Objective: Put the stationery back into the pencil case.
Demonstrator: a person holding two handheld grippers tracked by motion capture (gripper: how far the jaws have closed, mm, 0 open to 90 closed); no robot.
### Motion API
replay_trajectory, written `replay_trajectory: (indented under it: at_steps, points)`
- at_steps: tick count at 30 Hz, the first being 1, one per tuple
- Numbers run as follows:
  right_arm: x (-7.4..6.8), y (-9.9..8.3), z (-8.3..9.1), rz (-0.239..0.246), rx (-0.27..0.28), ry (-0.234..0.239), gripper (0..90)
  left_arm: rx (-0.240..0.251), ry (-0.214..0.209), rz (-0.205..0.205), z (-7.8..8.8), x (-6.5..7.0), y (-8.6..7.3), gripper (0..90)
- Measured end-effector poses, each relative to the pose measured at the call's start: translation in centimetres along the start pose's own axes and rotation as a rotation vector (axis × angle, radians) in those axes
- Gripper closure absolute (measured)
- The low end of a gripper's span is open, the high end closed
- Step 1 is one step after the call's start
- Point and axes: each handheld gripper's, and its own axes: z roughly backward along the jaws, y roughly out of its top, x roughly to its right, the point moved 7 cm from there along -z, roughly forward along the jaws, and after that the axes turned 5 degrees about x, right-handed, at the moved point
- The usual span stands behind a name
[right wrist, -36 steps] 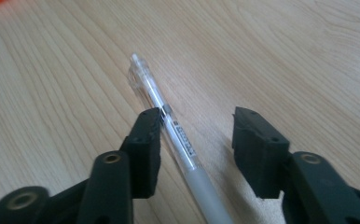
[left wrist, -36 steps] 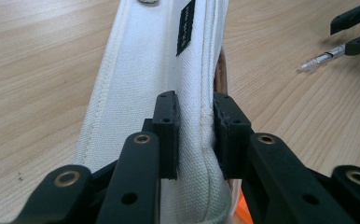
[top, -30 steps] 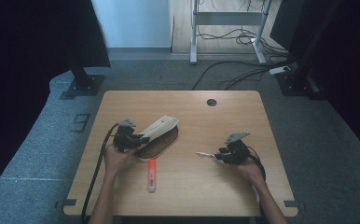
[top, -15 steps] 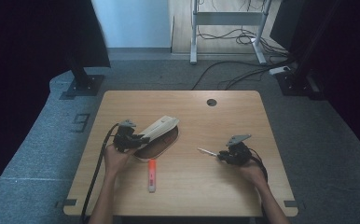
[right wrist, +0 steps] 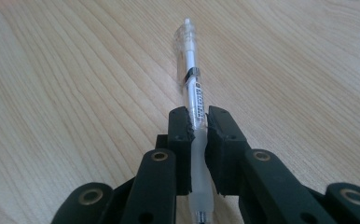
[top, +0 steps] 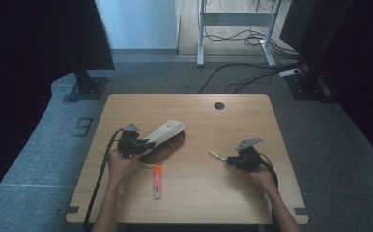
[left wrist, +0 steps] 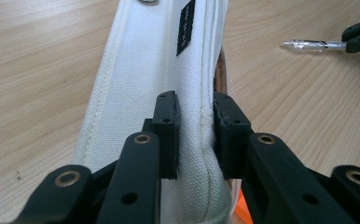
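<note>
High view: the left gripper (top: 143,143) pinches the near edge of a white canvas pencil case (top: 164,133) and props its upper flap up off the table (top: 252,116), so the brown-lined mouth below gapes toward the middle of the desk, apparently to keep a way in for whatever goes inside. In the left gripper view the jaws are nearly closed, pads pressed on either side of the seam of the case (left wrist: 169,70), a grip on the fabric alone. The right gripper (top: 229,160) sits well apart to the right, and its jaws have just been closing; the right gripper view shows them now clamped on the barrel of a clear pen (right wrist: 194,100), whose capped tip sticks out ahead toward the case, which should suit sliding it in lengthwise. An orange highlighter (top: 157,181) lies loose on the wood just in front of the case, between the two hands, probably waiting its turn.
</note>
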Motion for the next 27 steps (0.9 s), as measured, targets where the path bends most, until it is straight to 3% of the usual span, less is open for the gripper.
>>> replay_trajectory:
  at_steps: [14,27]
  points:
    - [-0.3,0.9,0.6,-0.015,0.033,0.012,78.5,-0.001,-0.001,0.000,0.0,0.0,0.0,73.3]
    - [-0.4,0.1,-1.2,-0.003,-0.004,0.020,78.2,-0.002,-0.003,0.001,0.0,0.0,0.0,73.3]
